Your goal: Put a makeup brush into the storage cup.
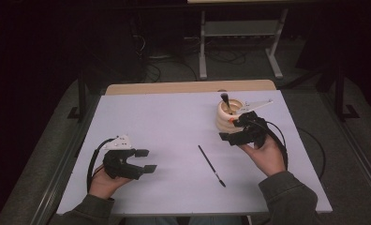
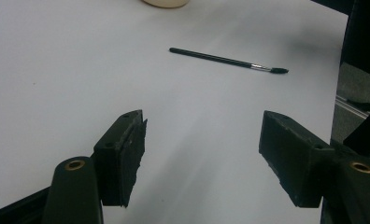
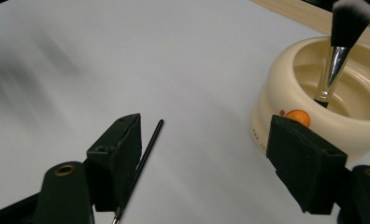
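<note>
A thin black brush (image 1: 211, 165) lies flat on the white table (image 1: 151, 122), a bit right of centre. At the back right stands a cream ribbed cup (image 1: 228, 115) holding a fluffy makeup brush (image 1: 225, 98) bristles up. My left gripper (image 1: 147, 160) rests near the front left, open, nothing between its jaws; its own view shows the gripper (image 2: 202, 154) facing the thin brush (image 2: 220, 59). My right gripper (image 1: 229, 129) sits just in front of the cup, open and empty. In its view the gripper (image 3: 204, 158) has the cup (image 3: 314, 98) at its right jaw and the thin brush (image 3: 143, 156) by its left jaw.
A wooden strip (image 1: 188, 87) runs along the table's far edge. Beyond it a grey metal stand (image 1: 240, 42) and cables sit on the dark floor. Cables trail from both grippers over the table's sides.
</note>
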Demonstrator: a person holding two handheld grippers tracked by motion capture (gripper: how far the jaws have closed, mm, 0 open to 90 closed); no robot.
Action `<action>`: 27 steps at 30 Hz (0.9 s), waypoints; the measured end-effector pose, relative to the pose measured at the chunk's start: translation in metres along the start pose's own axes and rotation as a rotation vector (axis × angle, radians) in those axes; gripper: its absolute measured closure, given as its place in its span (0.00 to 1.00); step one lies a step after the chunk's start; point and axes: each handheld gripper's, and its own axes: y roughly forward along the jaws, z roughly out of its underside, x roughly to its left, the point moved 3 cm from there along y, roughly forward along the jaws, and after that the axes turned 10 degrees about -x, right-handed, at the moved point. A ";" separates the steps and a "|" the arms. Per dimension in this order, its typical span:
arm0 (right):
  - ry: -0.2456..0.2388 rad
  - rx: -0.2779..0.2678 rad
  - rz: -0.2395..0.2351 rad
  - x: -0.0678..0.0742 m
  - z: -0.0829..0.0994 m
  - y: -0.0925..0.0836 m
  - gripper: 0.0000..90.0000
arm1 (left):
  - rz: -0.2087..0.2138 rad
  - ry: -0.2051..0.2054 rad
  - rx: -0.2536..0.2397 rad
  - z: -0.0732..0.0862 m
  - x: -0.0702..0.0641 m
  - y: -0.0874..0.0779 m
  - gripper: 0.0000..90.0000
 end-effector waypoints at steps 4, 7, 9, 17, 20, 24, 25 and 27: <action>-0.011 -0.003 -0.005 0.004 0.001 -0.003 0.31 | -0.001 -0.009 0.004 0.000 -0.001 0.001 0.34; -0.001 0.005 -0.018 0.007 0.004 -0.004 0.33 | -0.003 -0.006 0.002 0.000 -0.002 0.000 0.34; 0.000 0.005 -0.024 0.010 0.006 -0.003 0.34 | -0.004 -0.003 0.000 0.000 -0.001 0.000 0.34; 0.005 0.042 -0.045 0.021 0.017 0.000 0.40 | -0.004 -0.007 0.000 0.000 -0.001 0.000 0.34; 0.018 0.055 -0.066 0.024 0.024 0.002 0.41 | -0.004 -0.009 -0.004 0.000 -0.003 0.000 0.34; 0.015 0.058 -0.074 0.030 0.032 0.005 0.41 | 0.000 -0.002 0.003 0.000 -0.003 0.002 0.34; 0.014 0.063 -0.073 0.032 0.034 0.005 0.42 | 0.000 -0.001 0.005 0.000 -0.003 0.002 0.34; 0.010 0.071 -0.065 0.034 0.036 0.006 0.43 | -0.001 -0.007 0.008 0.001 -0.003 0.002 0.34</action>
